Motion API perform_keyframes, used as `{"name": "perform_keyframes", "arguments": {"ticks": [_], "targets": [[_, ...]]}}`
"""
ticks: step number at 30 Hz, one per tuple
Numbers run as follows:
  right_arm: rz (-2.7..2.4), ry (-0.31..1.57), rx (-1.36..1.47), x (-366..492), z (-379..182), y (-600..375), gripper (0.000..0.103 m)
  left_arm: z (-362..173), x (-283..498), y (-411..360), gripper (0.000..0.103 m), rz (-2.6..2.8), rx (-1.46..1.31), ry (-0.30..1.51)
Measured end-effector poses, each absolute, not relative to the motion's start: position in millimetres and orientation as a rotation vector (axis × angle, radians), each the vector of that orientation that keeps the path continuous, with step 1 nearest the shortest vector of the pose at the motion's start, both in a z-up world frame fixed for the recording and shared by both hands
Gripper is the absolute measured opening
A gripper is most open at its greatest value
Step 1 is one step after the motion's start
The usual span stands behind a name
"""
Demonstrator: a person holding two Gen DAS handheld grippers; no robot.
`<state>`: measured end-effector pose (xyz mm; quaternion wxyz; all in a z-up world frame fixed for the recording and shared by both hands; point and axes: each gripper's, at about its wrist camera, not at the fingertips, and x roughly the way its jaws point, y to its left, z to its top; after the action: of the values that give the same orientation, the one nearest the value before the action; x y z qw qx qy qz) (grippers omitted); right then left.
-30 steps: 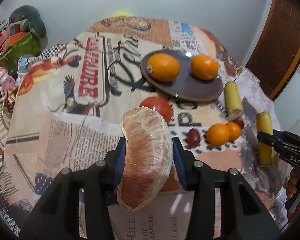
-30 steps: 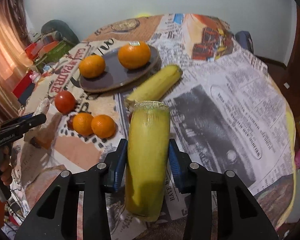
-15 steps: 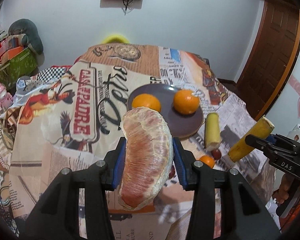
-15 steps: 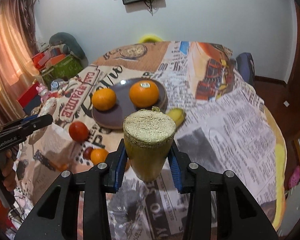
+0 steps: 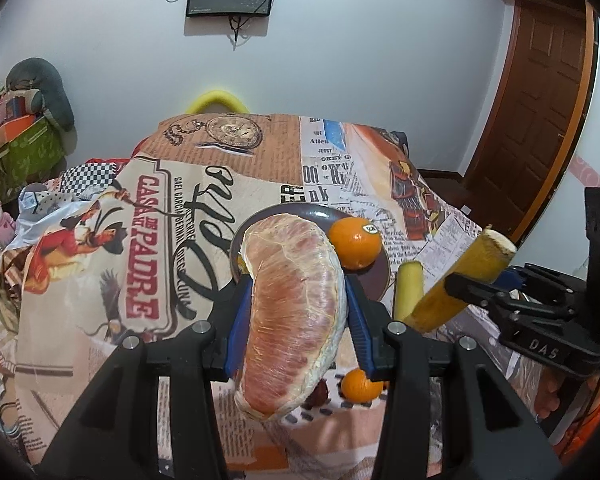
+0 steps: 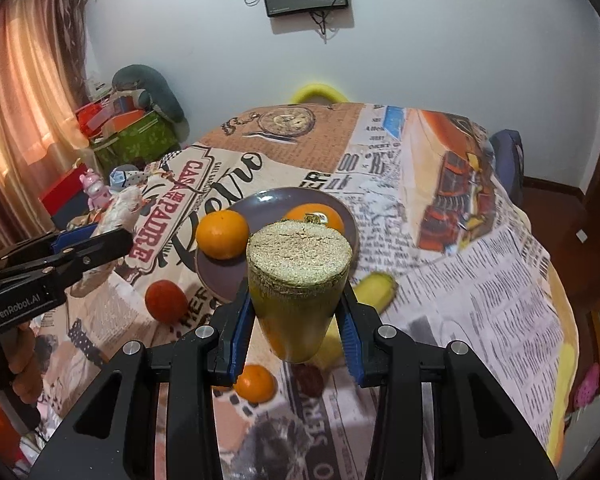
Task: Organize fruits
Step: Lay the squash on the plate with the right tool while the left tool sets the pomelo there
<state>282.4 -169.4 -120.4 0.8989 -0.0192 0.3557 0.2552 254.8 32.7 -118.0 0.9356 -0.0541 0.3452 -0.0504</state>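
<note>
While the left tool [image 5: 296, 320] grips a wrapped pomelo segment [image 5: 294, 312] between its blue pads, held up above the table [image 5: 100, 280], the right tool [image 6: 296, 320] is clamped on a yellow sugarcane piece [image 6: 298, 280] with its cut end facing the camera. Beyond both, a dark plate [image 6: 264, 216] carries two oranges [image 6: 222, 234]. On the newspaper-print cloth lie a tomato [image 6: 166, 300], a small orange [image 6: 256, 388], a dark red fruit [image 6: 310, 380] and a second cane piece [image 5: 408, 292].
</note>
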Motion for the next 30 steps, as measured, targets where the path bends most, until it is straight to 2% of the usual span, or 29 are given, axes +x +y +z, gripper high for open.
{"name": "perform_keyframes", "arguments": {"ticks": [30], "targets": [[0.601,0.813,-0.136,360,-148,-93,0.037,-148,332,68,0.044,-0.095,-0.227,0.754]]}}
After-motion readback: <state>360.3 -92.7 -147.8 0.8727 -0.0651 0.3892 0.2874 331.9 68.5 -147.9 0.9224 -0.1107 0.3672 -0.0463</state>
